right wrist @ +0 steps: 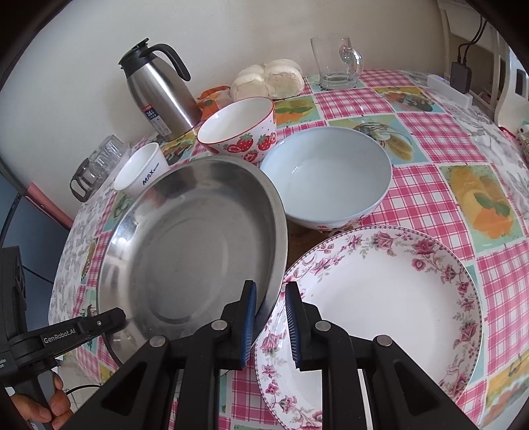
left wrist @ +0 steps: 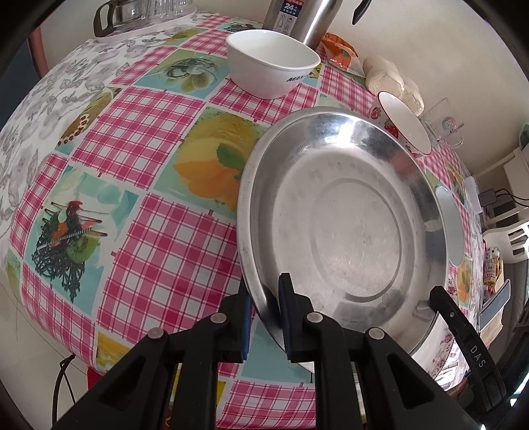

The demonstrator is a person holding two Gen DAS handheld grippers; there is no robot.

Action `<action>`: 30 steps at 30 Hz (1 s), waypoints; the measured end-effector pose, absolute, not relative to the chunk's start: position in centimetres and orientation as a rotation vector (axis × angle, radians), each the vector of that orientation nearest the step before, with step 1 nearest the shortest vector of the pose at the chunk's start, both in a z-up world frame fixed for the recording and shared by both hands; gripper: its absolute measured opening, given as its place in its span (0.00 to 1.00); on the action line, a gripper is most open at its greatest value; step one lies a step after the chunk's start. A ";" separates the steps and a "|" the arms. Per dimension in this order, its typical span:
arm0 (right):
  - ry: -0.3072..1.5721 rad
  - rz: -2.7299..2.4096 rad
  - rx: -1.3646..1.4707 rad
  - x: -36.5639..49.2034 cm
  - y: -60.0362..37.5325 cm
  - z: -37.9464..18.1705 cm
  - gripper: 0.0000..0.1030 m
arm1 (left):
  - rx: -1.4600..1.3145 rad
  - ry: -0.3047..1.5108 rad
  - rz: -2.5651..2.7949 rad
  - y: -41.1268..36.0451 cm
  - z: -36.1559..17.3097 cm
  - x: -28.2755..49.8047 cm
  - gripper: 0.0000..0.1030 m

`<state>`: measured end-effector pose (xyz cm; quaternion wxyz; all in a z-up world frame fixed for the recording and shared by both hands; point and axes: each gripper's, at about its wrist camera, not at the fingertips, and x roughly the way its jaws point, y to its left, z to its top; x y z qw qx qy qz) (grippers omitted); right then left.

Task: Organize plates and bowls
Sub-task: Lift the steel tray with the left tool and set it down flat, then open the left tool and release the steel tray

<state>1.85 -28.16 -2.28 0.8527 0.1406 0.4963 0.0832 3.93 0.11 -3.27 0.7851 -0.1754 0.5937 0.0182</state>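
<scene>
A steel plate (left wrist: 344, 218) (right wrist: 191, 244) is held tilted above the checked table. My left gripper (left wrist: 264, 311) is shut on its near-left rim. My right gripper (right wrist: 270, 317) straddles its right rim, jaws closed on it. A floral plate (right wrist: 390, 297) lies flat at the right, under the steel plate's edge. A pale blue bowl (right wrist: 327, 178), a strawberry bowl (right wrist: 238, 132) (left wrist: 403, 122) and a small white bowl (left wrist: 271, 63) (right wrist: 142, 172) stand behind. The left gripper also shows in the right wrist view (right wrist: 112, 319).
A steel thermos jug (right wrist: 158, 92) (left wrist: 297, 20), steamed buns (right wrist: 267, 79) (left wrist: 393, 79), a glass mug (right wrist: 337, 63) and a tray of glasses (left wrist: 142, 13) stand along the wall. A power strip (right wrist: 449, 89) lies at the far right.
</scene>
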 end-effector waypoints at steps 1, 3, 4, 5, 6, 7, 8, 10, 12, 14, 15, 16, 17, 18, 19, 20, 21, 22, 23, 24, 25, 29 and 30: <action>1.043 0.174 0.297 1.9 -28.2 -2.3 0.19 | -0.377 1.281 0.037 0.1 -3.3 3.9 0.15; 1.041 0.171 0.302 1.8 -28.3 -2.3 0.19 | -0.374 1.282 0.036 0.0 -3.3 3.9 0.15; 1.041 0.171 0.304 1.8 -28.4 -2.3 0.19 | -0.373 1.282 0.035 0.0 -3.3 3.8 0.15; 1.041 0.171 0.306 1.8 -28.4 -2.3 0.19 | -0.370 1.282 0.035 0.0 -3.3 3.9 0.15; 1.041 0.171 0.307 1.8 -28.4 -2.3 0.19 | -0.366 1.282 0.035 0.0 -3.3 3.9 0.15; 1.041 0.170 0.307 1.9 -28.4 -2.3 0.19 | -0.362 1.282 0.034 0.0 -3.3 3.9 0.15; 1.040 0.169 0.307 1.8 -28.4 -2.3 0.19 | -0.358 1.282 0.034 -0.1 -3.3 3.8 0.15; 1.039 0.166 0.307 1.8 -28.4 -2.2 0.19 | -0.350 1.283 0.031 -0.2 -3.3 3.9 0.15; 1.038 0.165 0.314 1.8 -28.5 -2.2 0.19 | -0.349 1.284 0.028 -0.2 -3.3 3.9 0.15; 1.038 0.165 0.320 1.8 -28.6 -2.3 0.19 | -0.350 1.285 0.025 -0.2 -3.4 3.9 0.15; 1.038 0.165 0.323 1.8 -28.6 -2.3 0.19 | -0.353 1.286 0.025 -0.2 -3.4 4.0 0.15; 1.038 0.165 0.324 1.9 -28.7 -2.3 0.19 | -0.359 1.286 0.024 -0.2 -3.5 4.0 0.15; 1.037 0.165 0.325 1.9 -28.7 -2.3 0.19 | -0.369 1.287 0.025 -0.2 -3.5 4.0 0.15; 1.037 0.166 0.325 1.9 -28.7 -2.3 0.19 | -0.380 1.287 0.027 -0.1 -3.5 4.0 0.15; 1.037 0.166 0.326 1.9 -28.7 -2.3 0.19 | -0.389 1.287 0.028 0.0 -3.4 4.0 0.15; 1.036 0.165 0.326 1.9 -28.7 -2.2 0.19 | -0.394 1.285 0.030 0.1 -3.4 4.0 0.15; 1.032 0.162 0.328 1.8 -28.8 -2.2 0.19 | -0.393 1.280 0.033 0.3 -3.2 3.9 0.16; 1.028 0.161 0.331 1.8 -28.9 -2.1 0.19 | -0.393 1.277 0.035 0.3 -3.1 3.9 0.16; 1.022 0.162 0.338 1.8 -29.0 -2.0 0.19 | -0.392 1.274 0.038 0.2 -3.0 3.9 0.16; 1.015 0.166 0.350 1.8 -29.2 -1.9 0.19 | -0.398 1.273 0.035 0.3 -2.9 3.9 0.18; 1.010 0.169 0.359 1.8 -29.4 -1.8 0.19 | -0.406 1.272 0.032 0.3 -2.8 3.7 0.23; 0.992 0.157 0.381 1.7 -29.8 -1.4 0.38 | -0.429 1.246 0.046 0.8 -2.0 3.3 0.43; 0.988 0.152 0.383 1.7 -29.9 -1.3 0.38 | -0.428 1.234 0.057 1.0 -1.7 3.3 0.43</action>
